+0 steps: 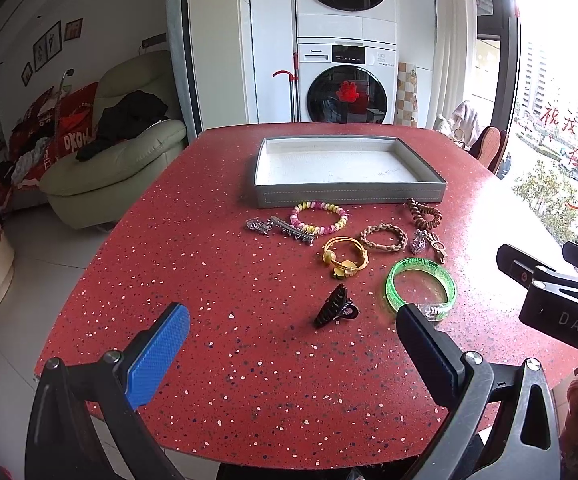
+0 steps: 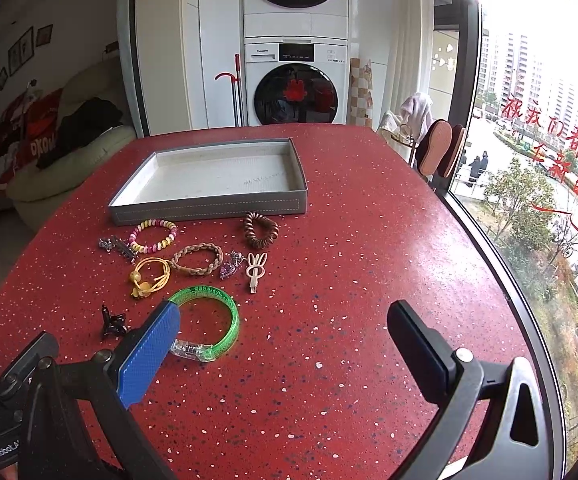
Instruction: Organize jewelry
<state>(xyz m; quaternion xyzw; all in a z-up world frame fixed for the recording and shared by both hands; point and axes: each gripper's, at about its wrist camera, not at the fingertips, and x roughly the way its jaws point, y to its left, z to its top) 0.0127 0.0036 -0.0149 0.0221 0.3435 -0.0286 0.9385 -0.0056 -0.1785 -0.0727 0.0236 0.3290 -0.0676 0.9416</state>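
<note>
Both my tongs, left [image 1: 293, 330] and right [image 2: 283, 330], are spread and empty. The translucent green plastic bangle [image 2: 209, 320] lies flat just ahead-left of my right tongs, nearer them than the left; the grey tray [image 2: 209, 210] sits beyond.

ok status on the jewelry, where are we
Left gripper and right gripper open, empty, above table. Tray empty; jewelry loose in front, green bangle nearest. Nothing blocking.

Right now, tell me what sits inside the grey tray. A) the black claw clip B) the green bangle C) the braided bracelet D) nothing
D: the grey tray shows only its bare white lining, while the green bangle, braided bracelet and black claw clip all lie on the red table in front of it.
</note>
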